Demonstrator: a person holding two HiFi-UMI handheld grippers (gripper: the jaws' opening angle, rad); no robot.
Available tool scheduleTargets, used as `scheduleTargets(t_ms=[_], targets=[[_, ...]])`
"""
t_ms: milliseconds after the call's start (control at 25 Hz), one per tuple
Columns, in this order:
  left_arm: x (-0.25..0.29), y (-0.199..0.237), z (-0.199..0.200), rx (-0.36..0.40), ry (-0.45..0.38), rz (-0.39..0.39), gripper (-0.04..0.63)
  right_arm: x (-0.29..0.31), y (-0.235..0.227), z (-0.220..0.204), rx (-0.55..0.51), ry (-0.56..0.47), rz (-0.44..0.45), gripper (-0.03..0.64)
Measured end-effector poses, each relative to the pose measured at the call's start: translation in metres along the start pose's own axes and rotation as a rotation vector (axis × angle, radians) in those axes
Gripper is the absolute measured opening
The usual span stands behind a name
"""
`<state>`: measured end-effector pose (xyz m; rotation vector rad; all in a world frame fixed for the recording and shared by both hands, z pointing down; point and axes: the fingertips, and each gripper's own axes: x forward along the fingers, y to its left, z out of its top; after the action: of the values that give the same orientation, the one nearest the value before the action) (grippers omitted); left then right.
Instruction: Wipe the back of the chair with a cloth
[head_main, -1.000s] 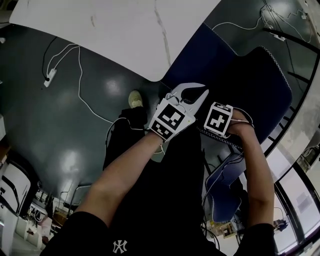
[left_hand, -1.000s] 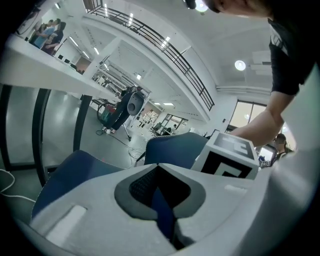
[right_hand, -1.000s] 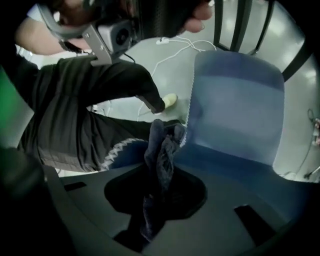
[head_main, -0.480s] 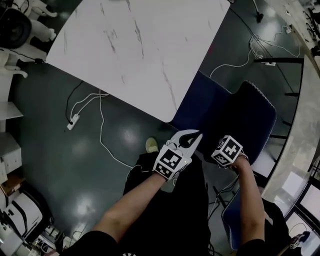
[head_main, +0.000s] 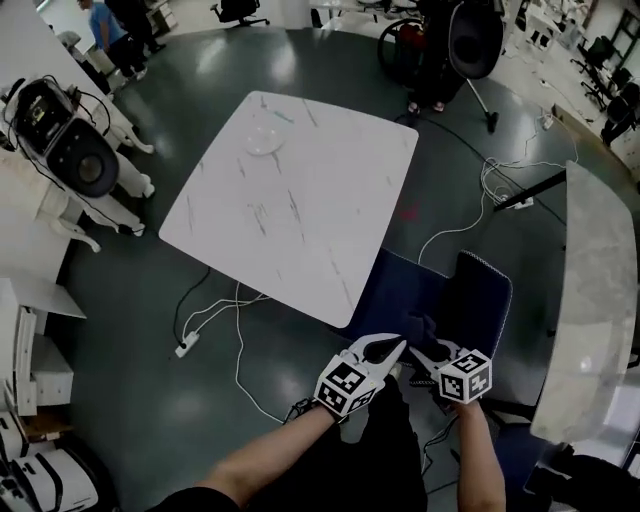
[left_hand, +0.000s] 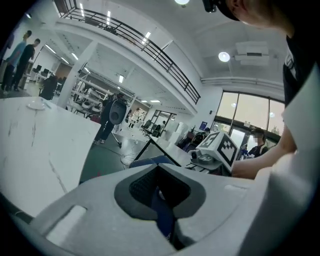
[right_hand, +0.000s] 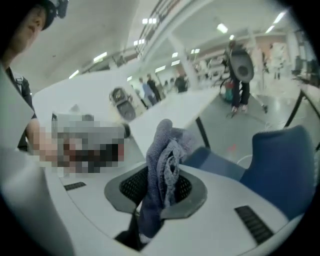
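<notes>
A blue chair (head_main: 420, 292) stands at the near corner of the table, its dark back (head_main: 485, 300) towards me. My right gripper (head_main: 426, 352) hovers just before the chair back, shut on a grey-blue cloth (right_hand: 165, 165) that sticks up crumpled from between its jaws. The chair's blue back (right_hand: 285, 165) fills the right of the right gripper view. Beside it on the left, my left gripper (head_main: 393, 346) is shut, tips together, nothing clearly held. In the left gripper view the left gripper (left_hand: 162, 190) looks along its jaws at the chair (left_hand: 150, 161).
A white marble table (head_main: 300, 210) with a small white dish (head_main: 265, 145) stands beyond the chair. White cables and a power strip (head_main: 185, 347) lie on the dark floor. A pale counter (head_main: 590, 300) runs along the right. White machines (head_main: 70, 150) stand at the left.
The head view has lifted and pulled back, so the table and room now show and both grippers sit lower in the frame. The cloth stays in the right gripper.
</notes>
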<state>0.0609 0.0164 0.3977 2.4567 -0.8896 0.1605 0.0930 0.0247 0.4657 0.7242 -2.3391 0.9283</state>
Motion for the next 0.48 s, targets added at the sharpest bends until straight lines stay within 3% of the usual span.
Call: scheduleTargets(t_ms=[200,480], targets=[[-0.016,-0.023,0.053,0.018,-0.027,-0.003,0.008,-0.053,0.024,0.062,0.033,-0.257,-0.087,0.083],[-0.036,-0.044,0.123,0.120,-0.081,0.004,0.008,-0.106,0.057,0.133,-0.050,-0.456,-0.160,0.083]])
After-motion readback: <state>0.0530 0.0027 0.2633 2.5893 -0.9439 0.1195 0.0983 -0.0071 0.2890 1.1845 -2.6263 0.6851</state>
